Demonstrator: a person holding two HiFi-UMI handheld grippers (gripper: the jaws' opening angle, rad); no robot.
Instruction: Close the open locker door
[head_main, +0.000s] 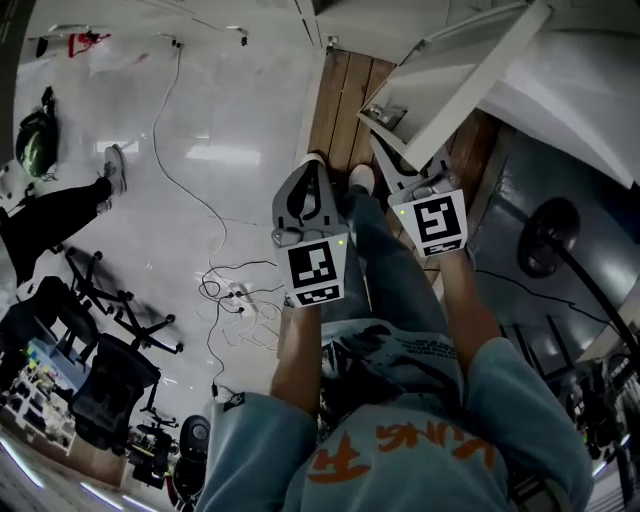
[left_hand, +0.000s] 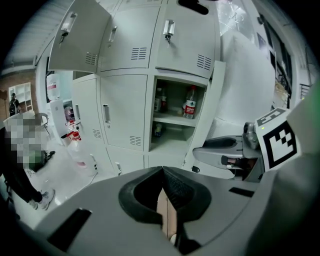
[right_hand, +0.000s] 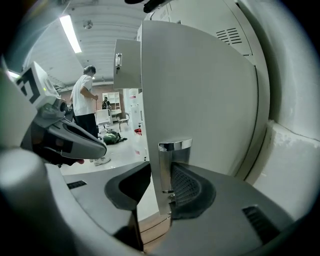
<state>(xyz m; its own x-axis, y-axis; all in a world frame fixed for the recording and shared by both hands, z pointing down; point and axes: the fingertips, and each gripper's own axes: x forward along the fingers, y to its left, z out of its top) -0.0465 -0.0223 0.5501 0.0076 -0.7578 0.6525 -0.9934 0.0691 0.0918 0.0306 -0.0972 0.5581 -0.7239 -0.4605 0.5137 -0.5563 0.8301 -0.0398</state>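
Closing around the upright door (right_hand: 200, 95) edge at 12 o'clock with the right gripper (right_hand: 161, 182); fingers apart, handle (right_hand: 169, 155) between, seemingly not yet clamped. Left gripper (left_hand: 163, 186) farther off, fingers together, empty.

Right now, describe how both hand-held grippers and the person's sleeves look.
The left hand-held gripper and the right hand-held gripper have grey moulded bodies with black textured pads. Each carries a white cube with black square markers: left cube, right cube. The person wears a light blue short-sleeved shirt with orange print. The right one's jaws are closing, the locker door handle between them.
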